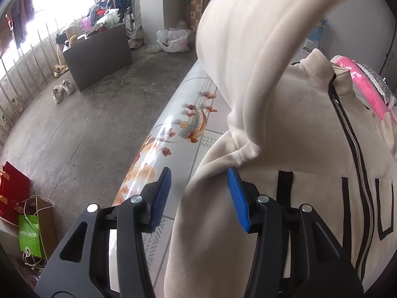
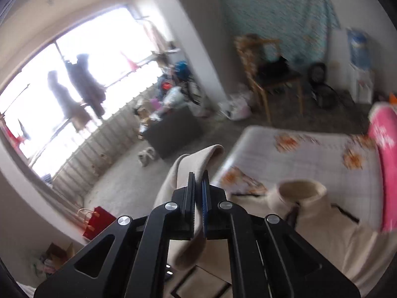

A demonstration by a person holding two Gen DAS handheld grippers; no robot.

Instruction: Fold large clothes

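Left wrist view: I am holding my left tongs (image 1: pixel 199 193) wide apart and empty, low over the near left edge of a cream zip-up jacket (image 1: pixel 297 149) that is lying front up on the desk (image 1: pixel 173 134), whose glossy cover is printed with orange goldfish. The jacket's black zipper (image 1: pixel 357 149) is closed up to the collar, and a pink cloth (image 1: pixel 364 87) is lying just beyond the collar at the far right. One sleeve (image 1: pixel 250 32) is arching up off the desk across the top of this picture. In the right wrist view, my right tongs (image 2: pixel 197 186) are clamping the sleeve's ribbed cuff (image 2: pixel 201 159) and lifting it above the desk's left edge, the blurred room suggesting the hand is moving. By my reading, the fold is barely under way: the body is flat and zipped, this sleeve is only now going across the chest, and the other sleeve, which I cannot see, and the folds of the body itself are all to come.
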